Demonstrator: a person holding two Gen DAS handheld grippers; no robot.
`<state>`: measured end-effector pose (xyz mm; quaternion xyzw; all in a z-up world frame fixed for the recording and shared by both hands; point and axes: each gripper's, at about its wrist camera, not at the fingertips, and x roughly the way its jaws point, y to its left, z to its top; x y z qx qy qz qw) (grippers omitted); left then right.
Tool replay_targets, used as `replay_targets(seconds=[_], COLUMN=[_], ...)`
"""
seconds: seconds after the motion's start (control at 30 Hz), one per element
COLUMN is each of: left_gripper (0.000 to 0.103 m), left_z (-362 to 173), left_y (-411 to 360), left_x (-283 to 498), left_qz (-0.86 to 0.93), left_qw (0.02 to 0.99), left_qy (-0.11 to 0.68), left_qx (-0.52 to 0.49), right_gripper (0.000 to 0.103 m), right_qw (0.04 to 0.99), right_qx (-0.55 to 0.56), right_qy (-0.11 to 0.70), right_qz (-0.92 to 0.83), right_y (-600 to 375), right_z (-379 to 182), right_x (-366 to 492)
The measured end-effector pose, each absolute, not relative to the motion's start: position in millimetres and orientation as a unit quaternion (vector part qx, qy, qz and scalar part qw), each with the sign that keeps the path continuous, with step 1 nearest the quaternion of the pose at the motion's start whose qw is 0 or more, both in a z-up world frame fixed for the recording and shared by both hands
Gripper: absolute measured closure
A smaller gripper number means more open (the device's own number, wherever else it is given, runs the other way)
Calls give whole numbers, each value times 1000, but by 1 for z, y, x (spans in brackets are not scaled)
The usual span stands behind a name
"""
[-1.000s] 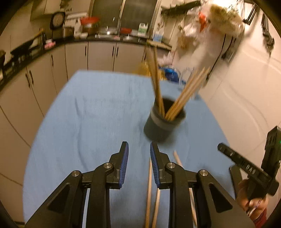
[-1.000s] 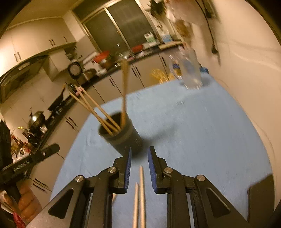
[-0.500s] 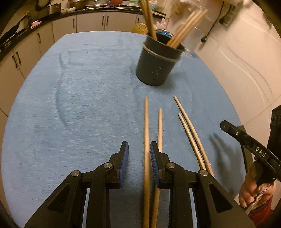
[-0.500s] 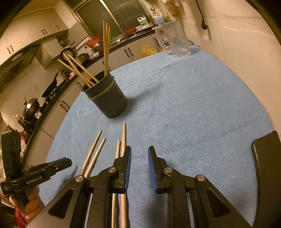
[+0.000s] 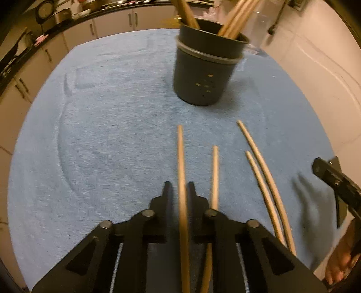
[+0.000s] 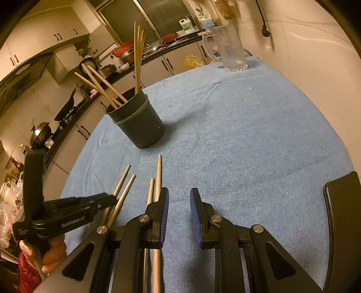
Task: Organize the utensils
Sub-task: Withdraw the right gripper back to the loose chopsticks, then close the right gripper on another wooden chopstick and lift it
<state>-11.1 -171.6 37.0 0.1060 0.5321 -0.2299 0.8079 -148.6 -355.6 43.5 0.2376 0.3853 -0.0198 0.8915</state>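
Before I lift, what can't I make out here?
Near ends of loose chopsticks: left wrist view, under the left gripper and past the bottom edge.
Tops of the chopsticks in the holder: left wrist view, cut by the top edge.
Holder's inside: both views, behind its wall.
Left gripper's jaws have just been closing on a chopstick; pad contact is blurred, left wrist view.

Kitchen, warm dim light — tabletop under blue cloth beside a pale tiled wall. Cream cabinets with dark handles under a dark counter — pans, pots, bottles. Range hood high; dark window behind.
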Motion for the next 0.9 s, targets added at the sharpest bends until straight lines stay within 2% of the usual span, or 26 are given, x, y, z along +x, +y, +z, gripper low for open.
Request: replay_targets(seconds=[0.17, 0.37, 0.8, 0.87, 0.9], left_gripper=[96, 96, 96, 96, 96], left_z=[39, 41, 35, 35, 35], left_y=[-157, -143, -136, -139, -140], left_x=[-8, 0, 12, 12, 14], left_qz=[-211, -220, -233, -233, -232], left_qw=[810, 801, 796, 798, 799], left_qy=[540, 553, 554, 552, 550], left_qx=[88, 60, 67, 71, 70], right_gripper=[82, 82, 82, 94, 96], right_qw=[885, 859, 831, 835, 835], right_qx=[231, 222, 146, 125, 128], right_qy=[404, 462, 536, 536, 535], right_qz=[-8, 6, 8, -4, -6], right_y=[-355, -343, -309, -305, -305], right_z=[52, 39, 17, 16, 16], right_x=[-125, -81, -25, -24, -24])
